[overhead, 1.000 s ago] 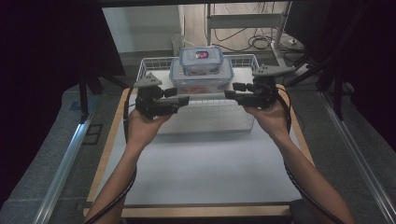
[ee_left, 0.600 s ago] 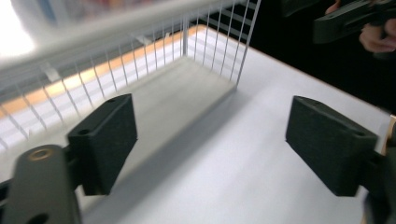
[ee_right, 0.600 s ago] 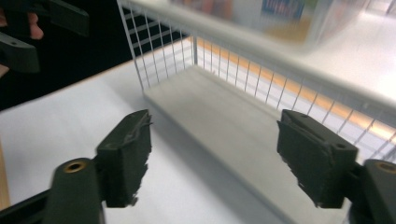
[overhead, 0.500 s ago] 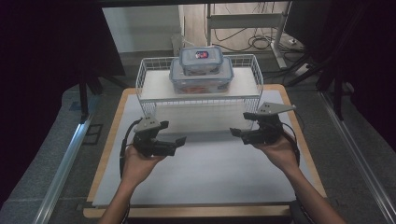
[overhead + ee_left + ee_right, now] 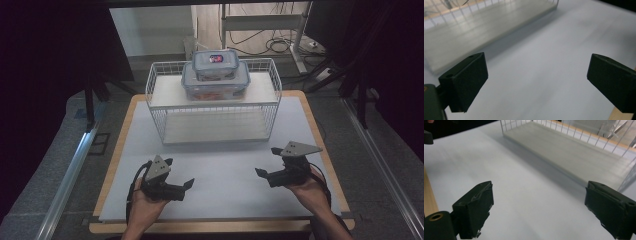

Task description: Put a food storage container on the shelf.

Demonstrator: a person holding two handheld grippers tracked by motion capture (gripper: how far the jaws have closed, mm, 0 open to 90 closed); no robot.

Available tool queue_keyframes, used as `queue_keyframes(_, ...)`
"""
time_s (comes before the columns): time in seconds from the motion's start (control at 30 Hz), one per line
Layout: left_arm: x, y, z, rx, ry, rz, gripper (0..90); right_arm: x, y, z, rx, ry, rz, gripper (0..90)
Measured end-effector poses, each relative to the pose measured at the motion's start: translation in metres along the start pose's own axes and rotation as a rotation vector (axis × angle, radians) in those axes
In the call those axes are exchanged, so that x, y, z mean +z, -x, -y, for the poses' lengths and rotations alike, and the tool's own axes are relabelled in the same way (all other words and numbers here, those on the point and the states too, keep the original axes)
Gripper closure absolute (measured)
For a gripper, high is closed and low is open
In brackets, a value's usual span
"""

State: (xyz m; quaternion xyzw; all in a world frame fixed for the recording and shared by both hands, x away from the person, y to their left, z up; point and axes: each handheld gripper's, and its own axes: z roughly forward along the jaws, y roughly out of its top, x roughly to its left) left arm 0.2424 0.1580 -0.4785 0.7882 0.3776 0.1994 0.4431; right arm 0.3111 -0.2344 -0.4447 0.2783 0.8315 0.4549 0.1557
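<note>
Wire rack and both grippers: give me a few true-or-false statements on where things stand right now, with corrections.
1. Two lidded plastic containers are stacked on the wire rack's top shelf, the small container on the large container. True.
2. The left gripper is shut on the small container. False: its jaws stand wide apart with nothing between them, over the white table mat.
3. The right gripper is open. True.
4. The rack's lower shelf holds a container. False: it is bare.
5. Both grippers are at the rack. False: they are near the table's front edge.
</note>
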Motion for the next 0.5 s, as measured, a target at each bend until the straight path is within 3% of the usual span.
queue_keyframes(0.17,0.003,0.001,0.029,-0.001,-0.073,-0.042,2.4,0.003,0.001,0.03,-0.003,-0.027,0.002,6.4)
queue_keyframes(0.23,0.005,-0.001,0.041,-0.007,-0.123,-0.058,2.6,0.009,0.003,0.043,-0.011,-0.078,-0.002,6.2)
queue_keyframes(0.3,0.007,-0.005,0.047,-0.003,-0.161,-0.069,2.6,0.014,0.003,0.051,-0.048,-0.123,0.016,6.1)
queue_keyframes(0.37,0.008,-0.01,0.05,0.008,-0.174,-0.09,2.5,0.019,0.004,0.055,-0.093,-0.163,0.037,5.7)
queue_keyframes(0.5,0.007,-0.017,0.052,-0.018,-0.153,-0.084,2.4,0.024,0.007,0.057,-0.066,-0.171,0.013,5.6)
